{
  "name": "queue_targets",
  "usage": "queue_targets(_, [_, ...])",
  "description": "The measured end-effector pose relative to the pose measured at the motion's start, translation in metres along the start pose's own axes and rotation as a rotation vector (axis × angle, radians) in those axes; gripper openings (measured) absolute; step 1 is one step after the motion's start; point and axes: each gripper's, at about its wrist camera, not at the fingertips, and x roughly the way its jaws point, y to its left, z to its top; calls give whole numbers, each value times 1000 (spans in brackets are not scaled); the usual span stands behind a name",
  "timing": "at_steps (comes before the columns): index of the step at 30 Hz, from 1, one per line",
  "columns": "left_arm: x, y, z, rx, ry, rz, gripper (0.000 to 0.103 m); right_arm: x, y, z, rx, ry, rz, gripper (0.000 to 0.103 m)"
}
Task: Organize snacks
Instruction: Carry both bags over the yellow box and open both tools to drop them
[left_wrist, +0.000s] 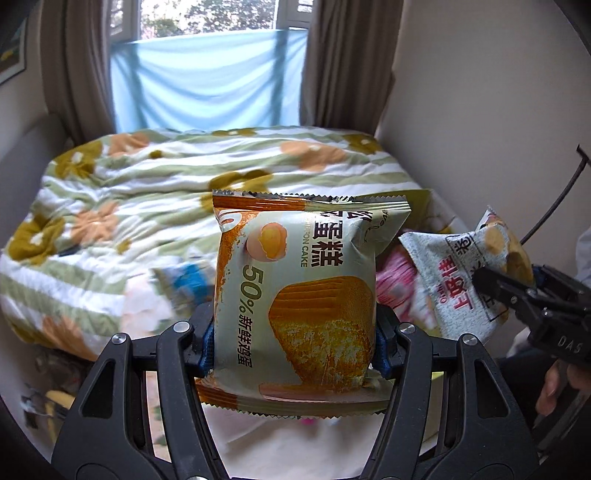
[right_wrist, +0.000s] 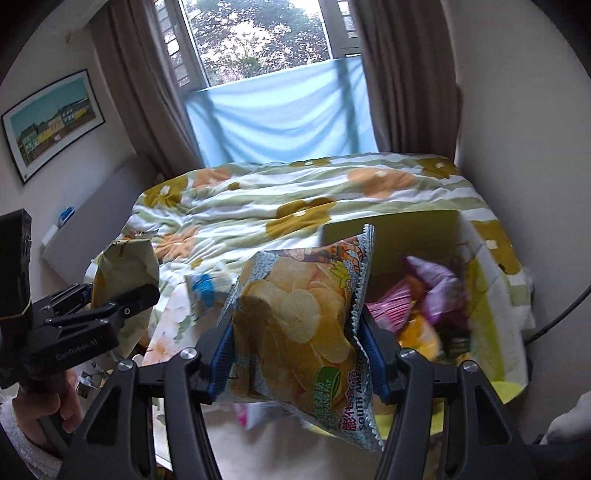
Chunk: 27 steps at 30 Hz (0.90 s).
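Observation:
My left gripper (left_wrist: 295, 343) is shut on a green-and-orange chiffon cake packet (left_wrist: 295, 295), held upright above the bed. My right gripper (right_wrist: 297, 343) is shut on a silver potato chip bag (right_wrist: 295, 325). That bag (left_wrist: 458, 273) and the right gripper (left_wrist: 491, 284) show at the right of the left wrist view. The cake packet (right_wrist: 125, 266) and left gripper (right_wrist: 107, 306) show at the left of the right wrist view. An open cardboard box (right_wrist: 406, 236) on the bed holds pink, purple and orange snack packets (right_wrist: 424, 295).
A floral green-striped quilt (right_wrist: 295, 192) covers the bed. A blue-and-white packet (right_wrist: 207, 284) lies on it beside the box. Curtains and a window stand behind, a wall (right_wrist: 517, 147) at the right, a framed picture (right_wrist: 51, 125) at the left.

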Motion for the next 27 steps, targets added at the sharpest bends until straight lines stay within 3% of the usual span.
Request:
queue_targets(9, [89, -99, 48, -26, 72, 2, 59, 7, -106, 37, 9, 5, -6, 56])
queue_targets(19, [172, -136, 71, -62, 195, 31, 60, 41, -162, 56, 41, 68, 45, 56])
queue_targets(20, [179, -135, 73, -58, 208, 30, 65, 45, -165, 57, 47, 73, 48, 56])
queue_targets(23, [188, -132, 71, -47, 216, 54, 100, 52, -170, 56, 63, 85, 47, 56])
queue_targets(27, [176, -121, 59, -64, 204, 41, 103, 58, -174, 55, 75, 107, 49, 56])
